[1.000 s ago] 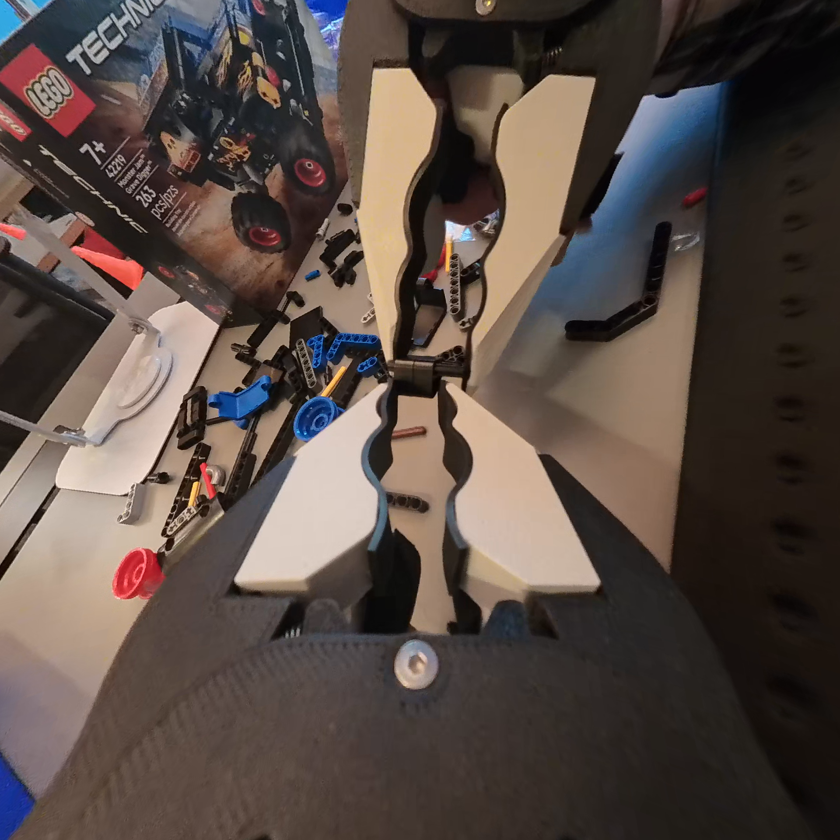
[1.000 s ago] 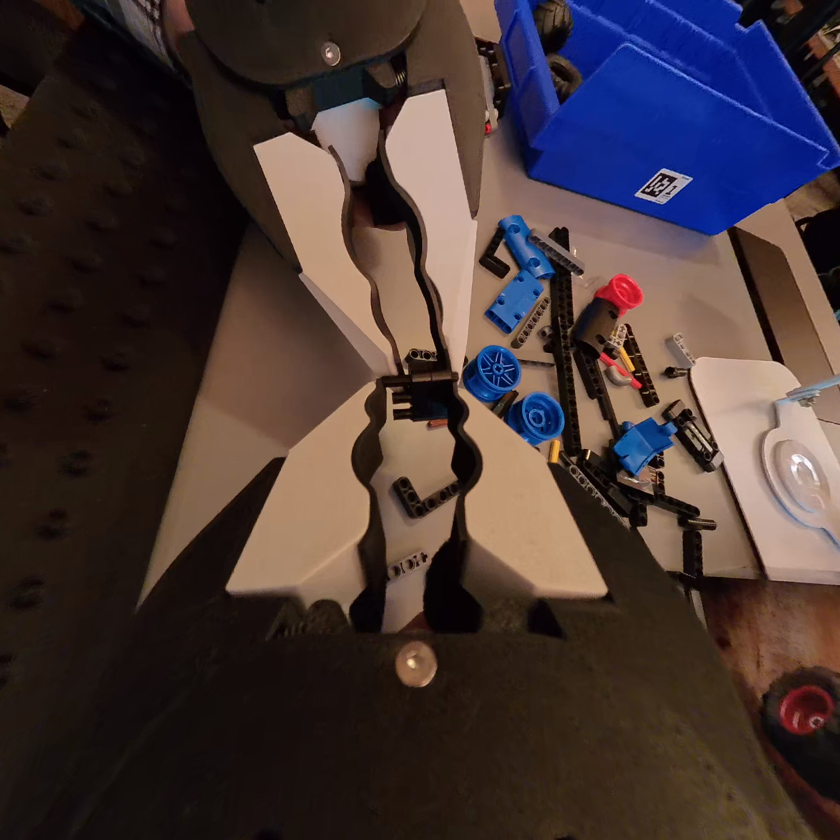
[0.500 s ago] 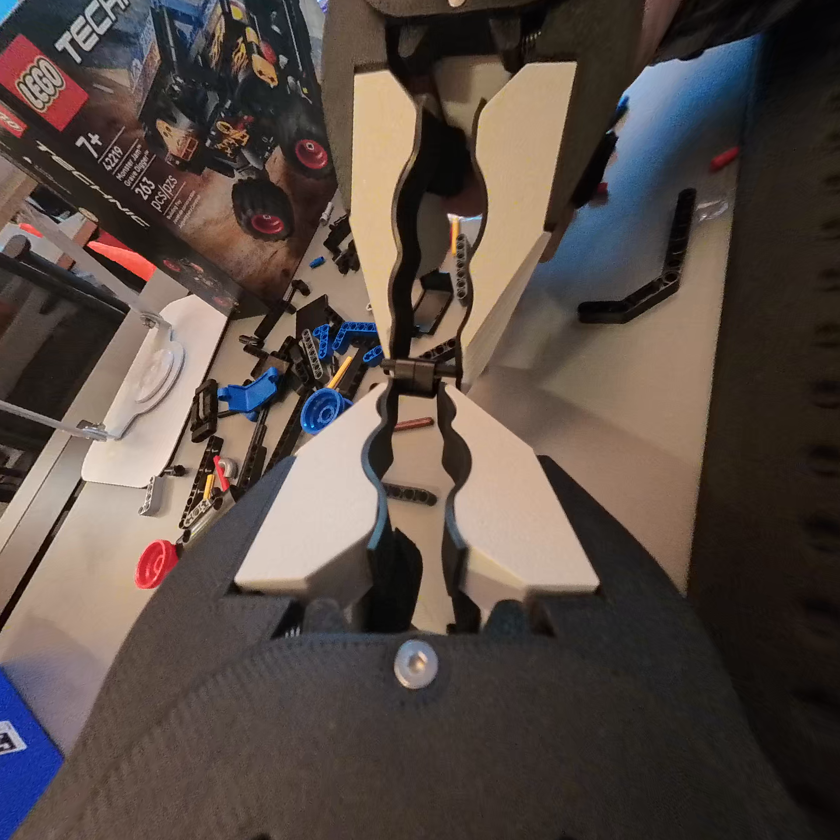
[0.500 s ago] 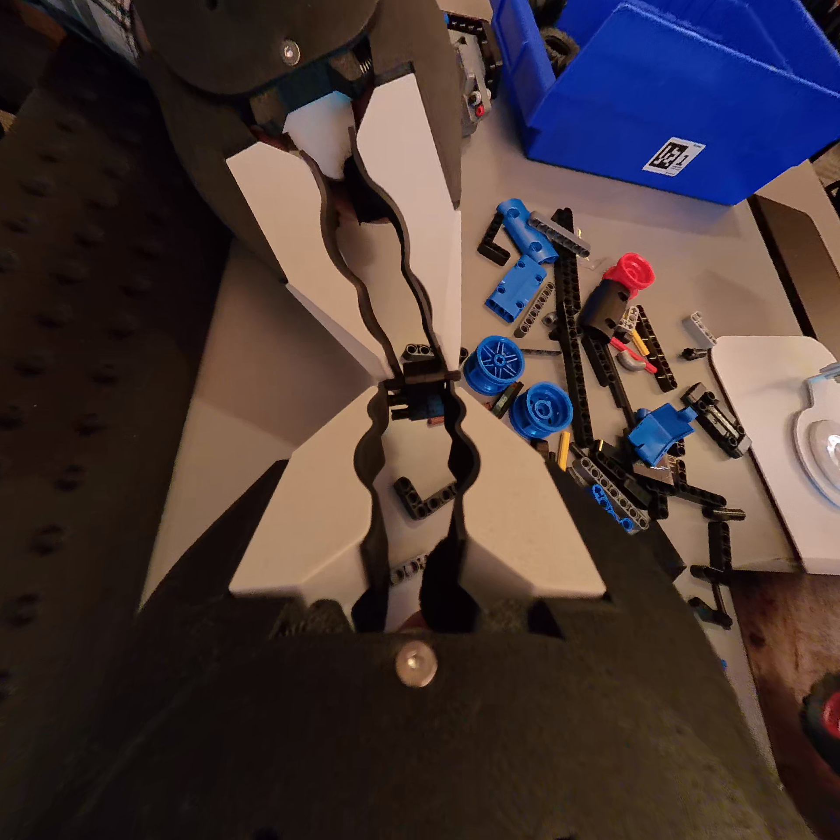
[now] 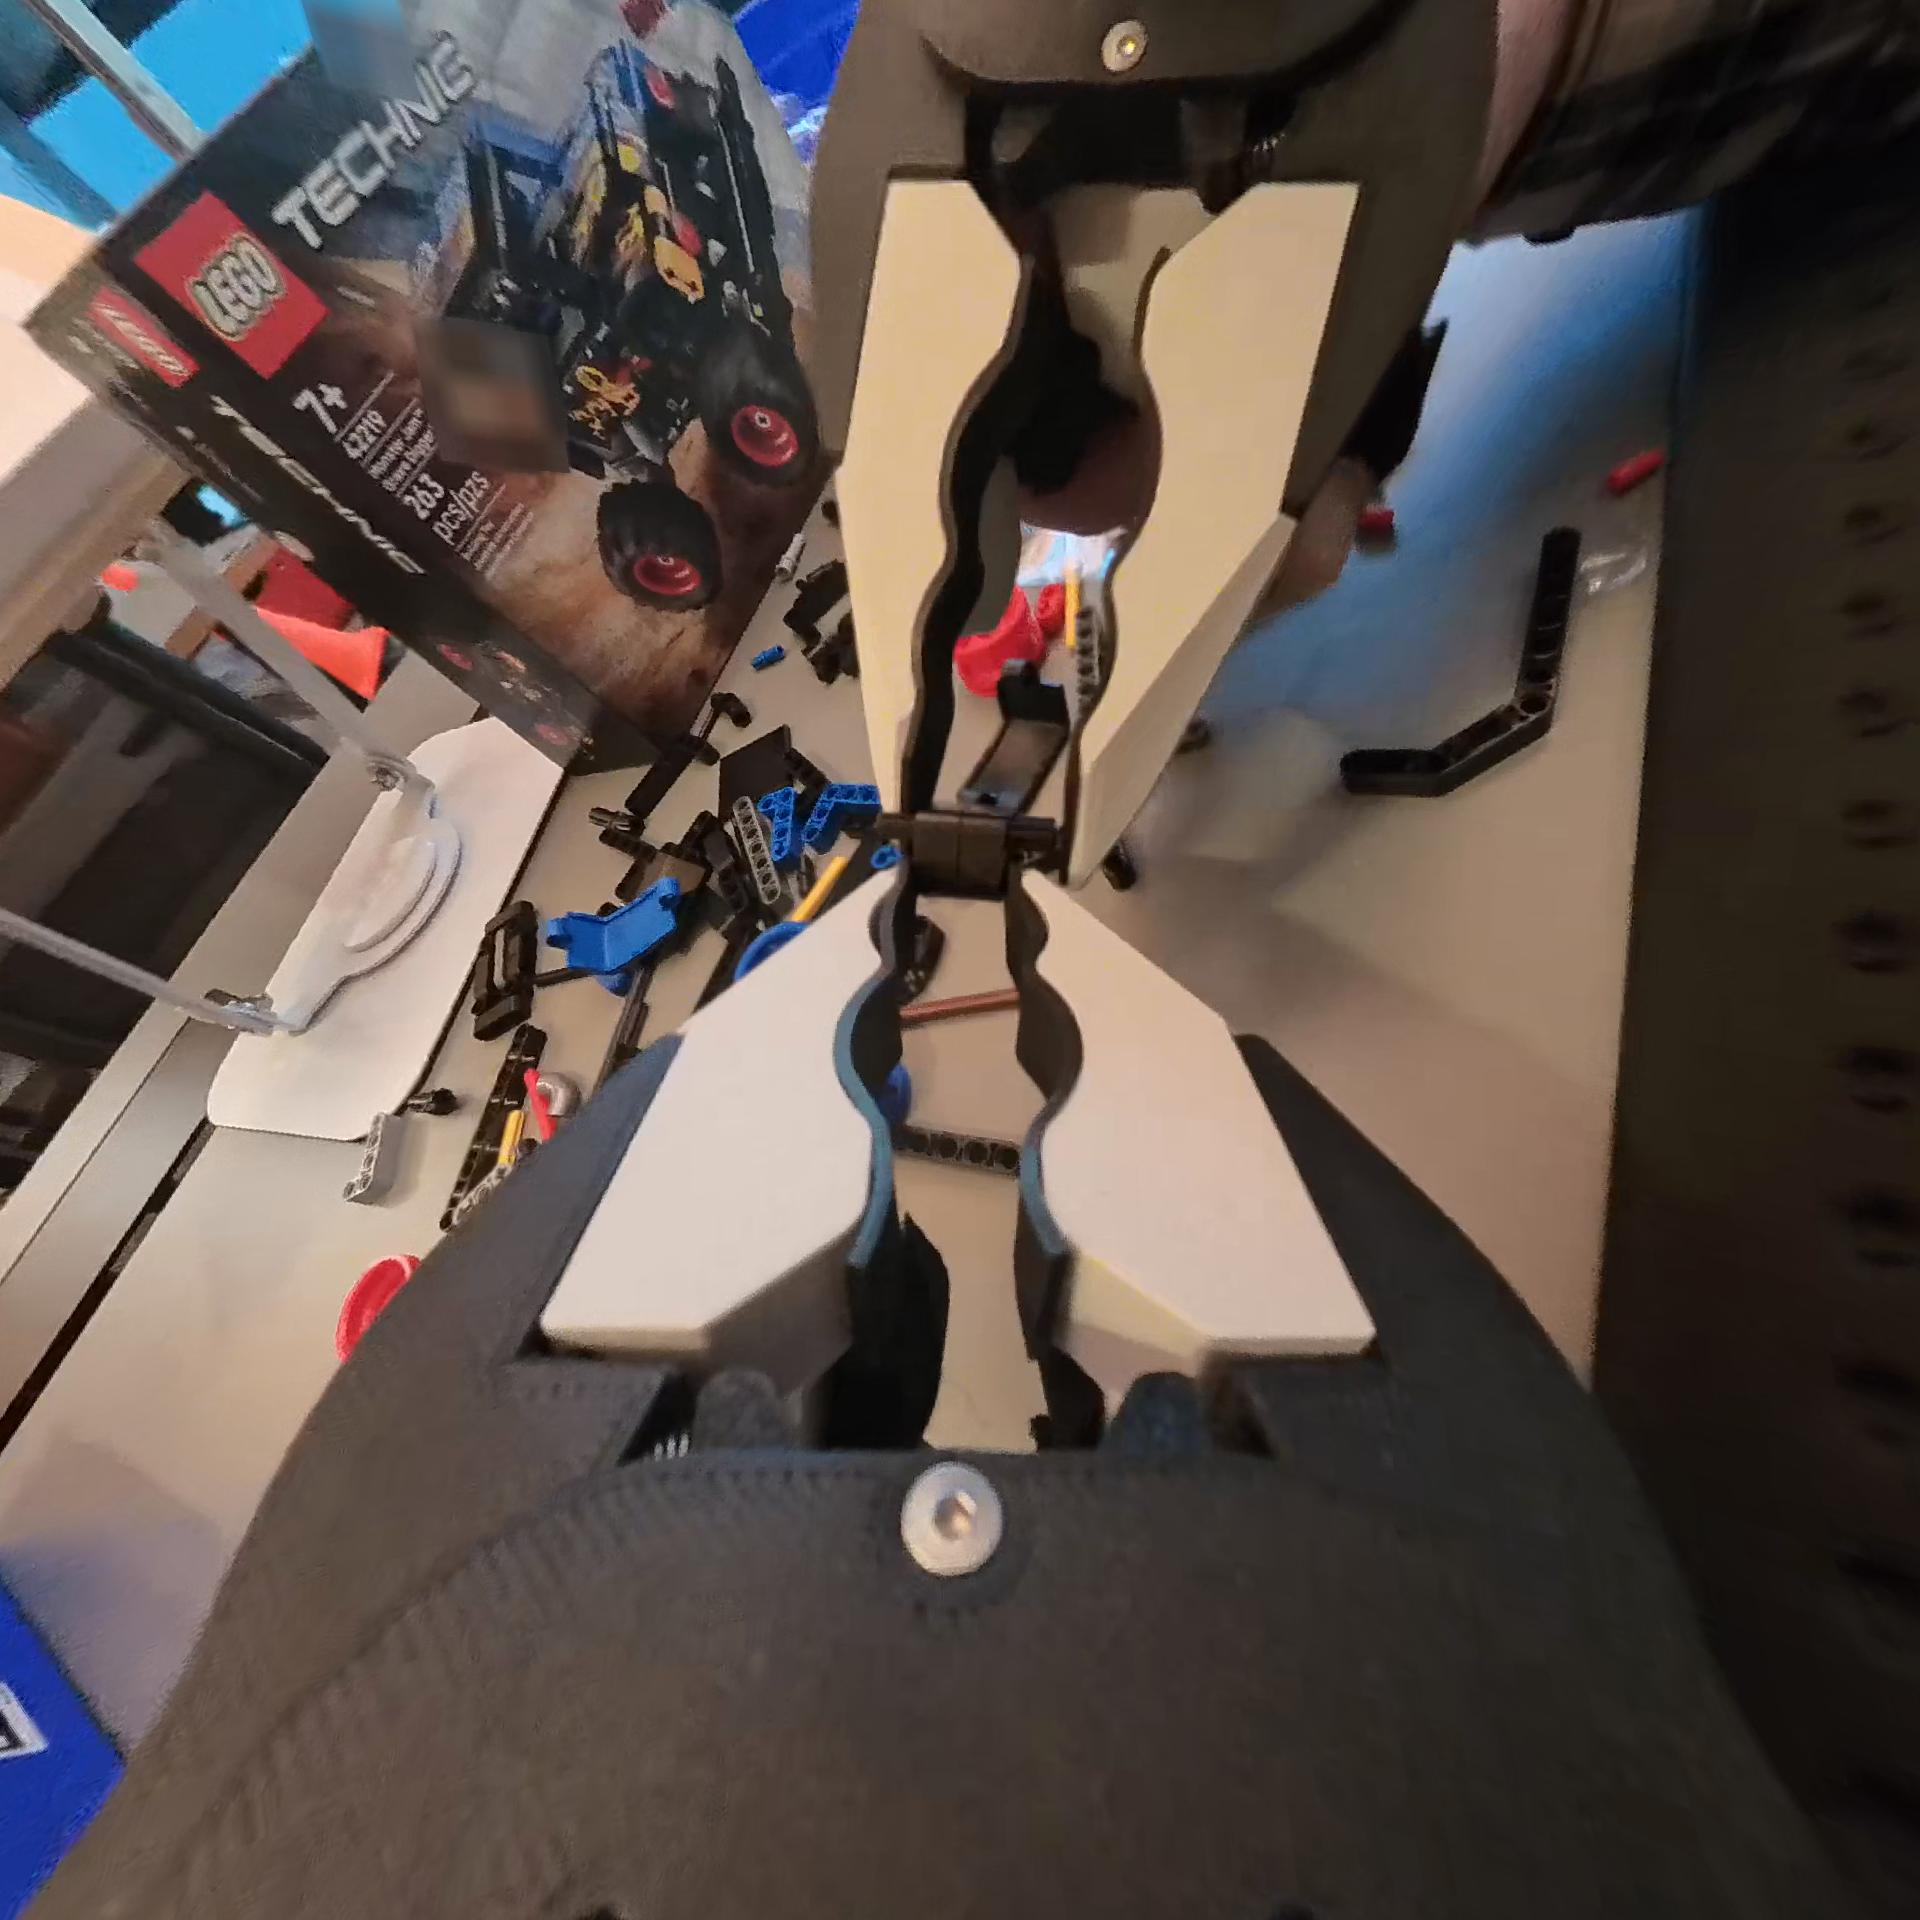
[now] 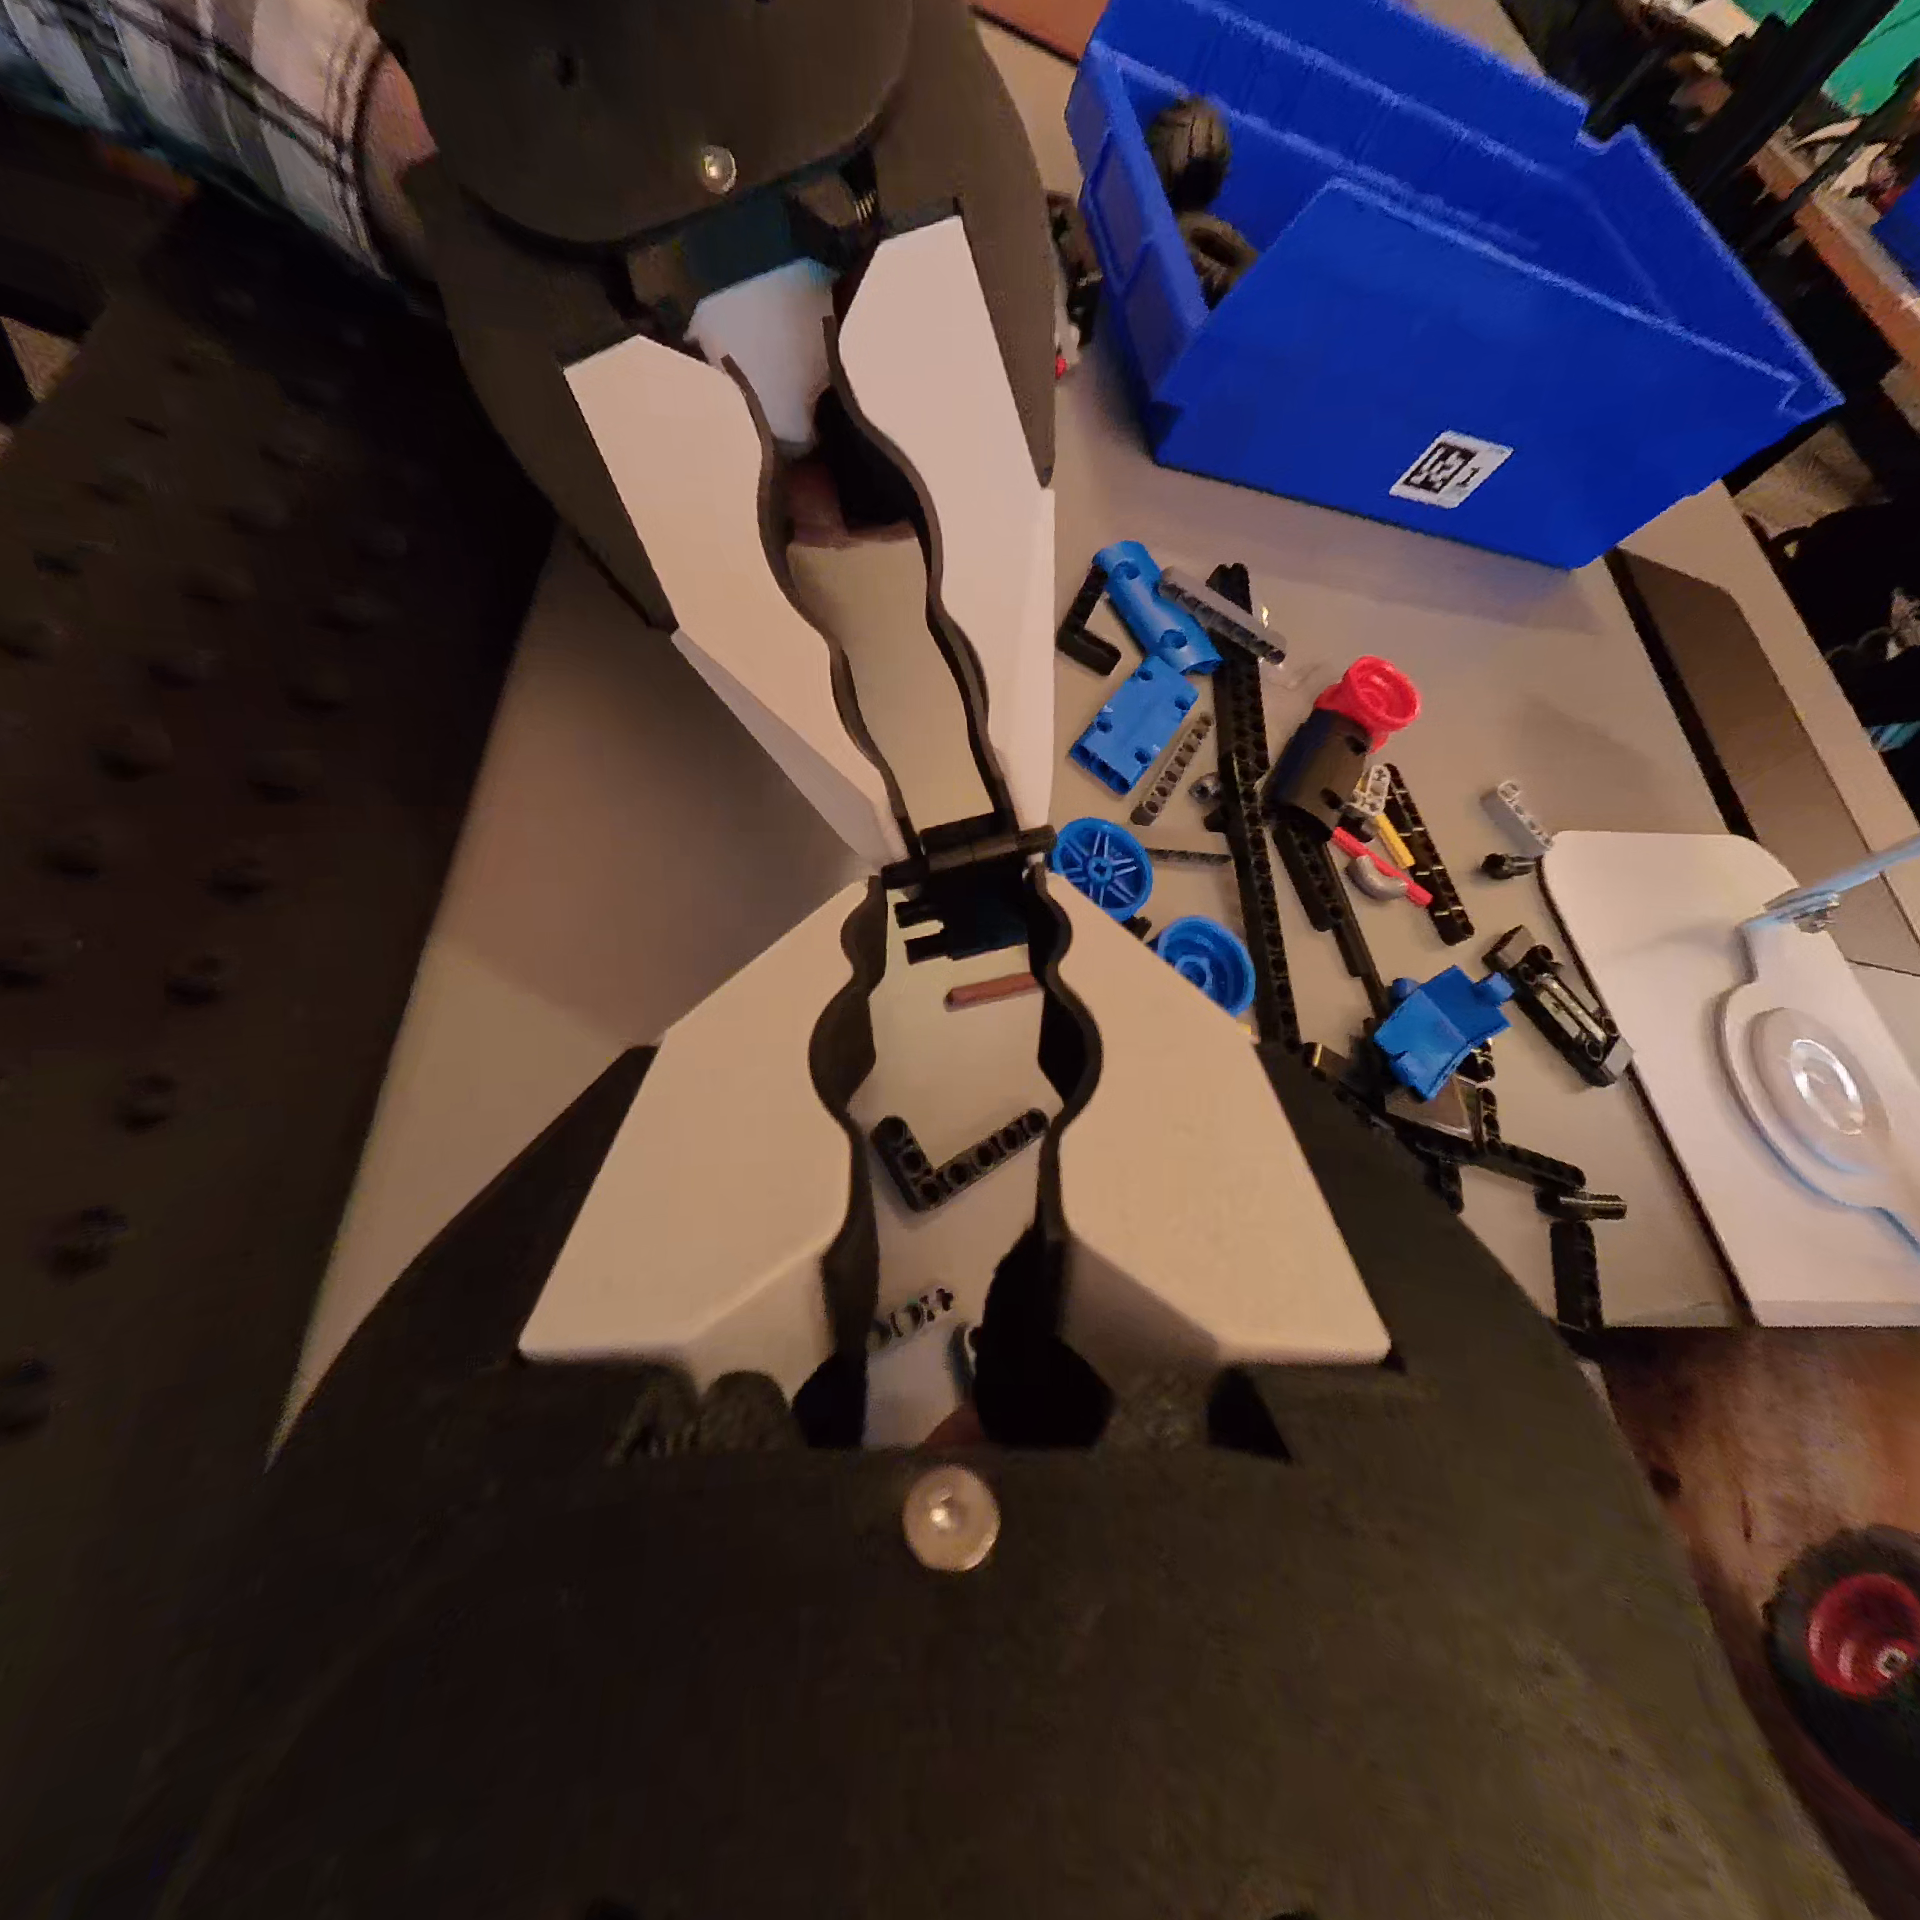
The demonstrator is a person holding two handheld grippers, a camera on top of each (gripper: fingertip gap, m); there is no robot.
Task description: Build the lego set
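Both claws clenched tip to tip on one small black connector, left claw below, right claw opposite, above the desk near its front edge. Best pressed straight together, squarely aligned, without twisting.

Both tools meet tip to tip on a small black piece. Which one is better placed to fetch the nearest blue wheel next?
Probably the right tool: in its view the blue wheel lies just beside its tips. The left tool could keep the black piece.
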